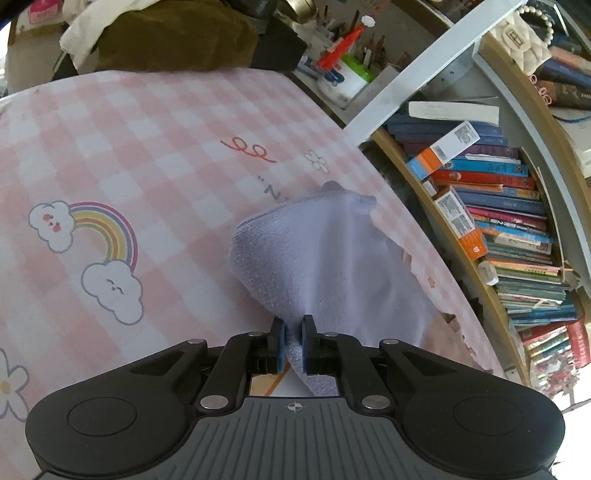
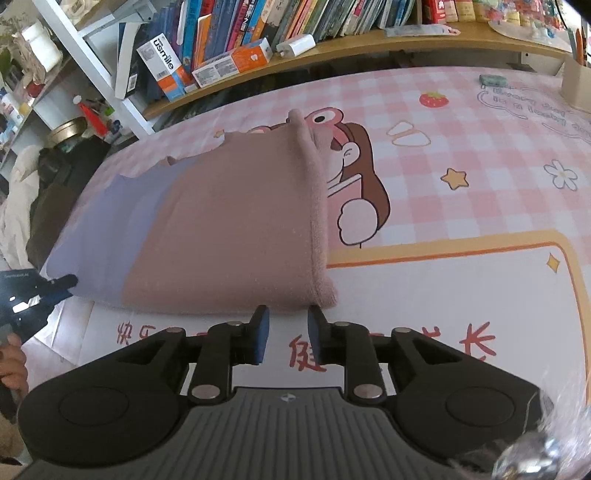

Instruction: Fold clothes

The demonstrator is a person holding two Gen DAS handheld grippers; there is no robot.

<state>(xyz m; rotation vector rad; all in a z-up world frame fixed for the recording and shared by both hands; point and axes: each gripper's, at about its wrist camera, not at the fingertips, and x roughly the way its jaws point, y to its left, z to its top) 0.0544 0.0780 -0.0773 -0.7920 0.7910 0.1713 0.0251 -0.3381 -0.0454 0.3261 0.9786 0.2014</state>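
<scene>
My left gripper (image 1: 293, 323) is shut on a corner of a lavender towel (image 1: 325, 251), which rises off the pink checked mat (image 1: 110, 147) in a lifted fold. In the right wrist view a dusty pink towel (image 2: 236, 221) lies flat, with the lavender towel (image 2: 110, 229) showing at its left side; I cannot tell whether they are one piece. The left gripper (image 2: 68, 282) meets that lavender edge at the far left. My right gripper (image 2: 288, 314) stands open just short of the pink towel's near edge, with only the mat (image 2: 443, 295) between its fingers.
A bookshelf (image 1: 498, 206) packed with books (image 2: 258, 22) runs along the table's far edge. Brown and white garments (image 1: 166, 40) are heaped beyond the mat's end, beside a pen holder (image 1: 343, 70). A cardboard box (image 2: 576, 85) stands at the far right. A person's hand (image 2: 13, 365) grips the left tool.
</scene>
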